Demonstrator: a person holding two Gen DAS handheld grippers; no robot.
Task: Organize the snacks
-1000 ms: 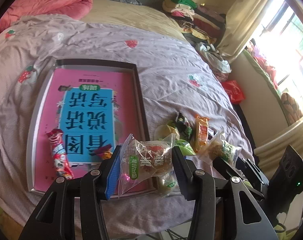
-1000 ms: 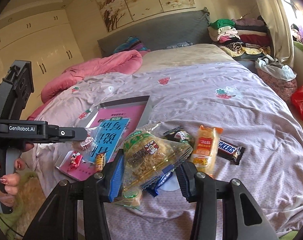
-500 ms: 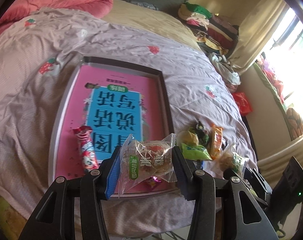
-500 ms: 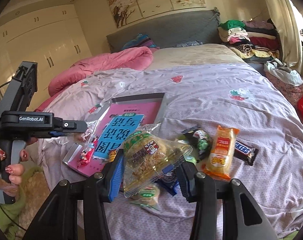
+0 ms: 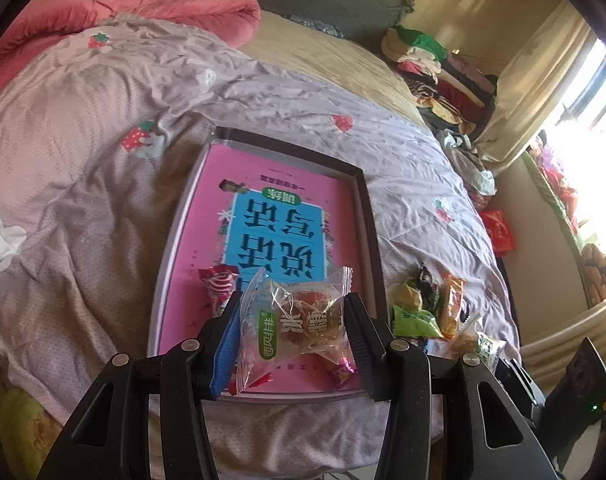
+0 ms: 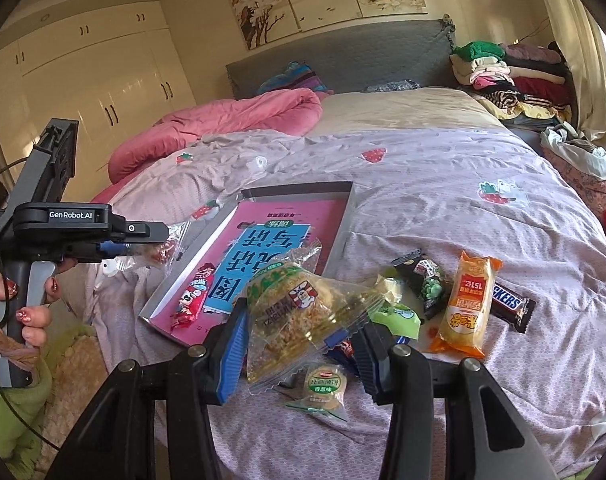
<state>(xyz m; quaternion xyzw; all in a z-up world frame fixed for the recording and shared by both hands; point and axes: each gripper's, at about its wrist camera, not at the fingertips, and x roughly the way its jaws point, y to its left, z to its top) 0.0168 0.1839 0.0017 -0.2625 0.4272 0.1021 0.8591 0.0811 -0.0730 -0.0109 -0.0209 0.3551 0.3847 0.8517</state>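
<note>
My left gripper [image 5: 291, 334] is shut on a clear-wrapped round cake [image 5: 299, 322], held above the near end of a grey tray [image 5: 367, 216] lined with a pink and blue book. A red candy packet [image 5: 219, 286] and small wrapped sweets lie in the tray. My right gripper [image 6: 303, 334] is shut on a clear bag of rice crackers [image 6: 299, 312], above the loose snack pile on the bed. The left gripper [image 6: 143, 236] with its packet also shows at the left of the right wrist view, held by a hand [image 6: 19, 312].
Loose on the purple bedspread lie an orange cake packet [image 6: 469, 304], a Snickers bar [image 6: 511, 306], a black and green packet [image 6: 427, 282], a green packet [image 6: 397, 316] and a small round biscuit pack [image 6: 323, 388]. A pink duvet [image 6: 231, 120] and folded clothes [image 6: 507, 76] sit far back.
The left gripper has carried its cake packet leftward, from the tray's near right corner to over the tray's near end. The right gripper has shifted slightly, still holding the cracker bag.
</note>
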